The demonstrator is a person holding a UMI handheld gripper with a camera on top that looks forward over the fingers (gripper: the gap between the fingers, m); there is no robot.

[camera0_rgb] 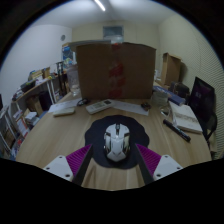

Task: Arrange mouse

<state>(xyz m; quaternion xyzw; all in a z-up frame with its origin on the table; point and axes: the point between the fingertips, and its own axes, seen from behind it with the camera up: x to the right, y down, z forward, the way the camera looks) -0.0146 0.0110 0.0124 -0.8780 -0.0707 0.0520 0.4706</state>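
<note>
Here, in the gripper view, a white and grey plastic computer mouse [117, 141] is seen resting on a round black mouse mat [116, 131] between the spread fingers of the gripper [116, 160], with a gap at either side. It is judged light, rigid and smooth-shelled, best pinched across its flanks. Beyond the fingers, a large brown cardboard box [115, 68] is seen; its contents cannot be told.

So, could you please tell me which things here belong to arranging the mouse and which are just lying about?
Job:
- mouse, between the open gripper fingers
- black mouse pad beneath it

Lying about:
- cardboard box
- keyboard
- open book
</note>
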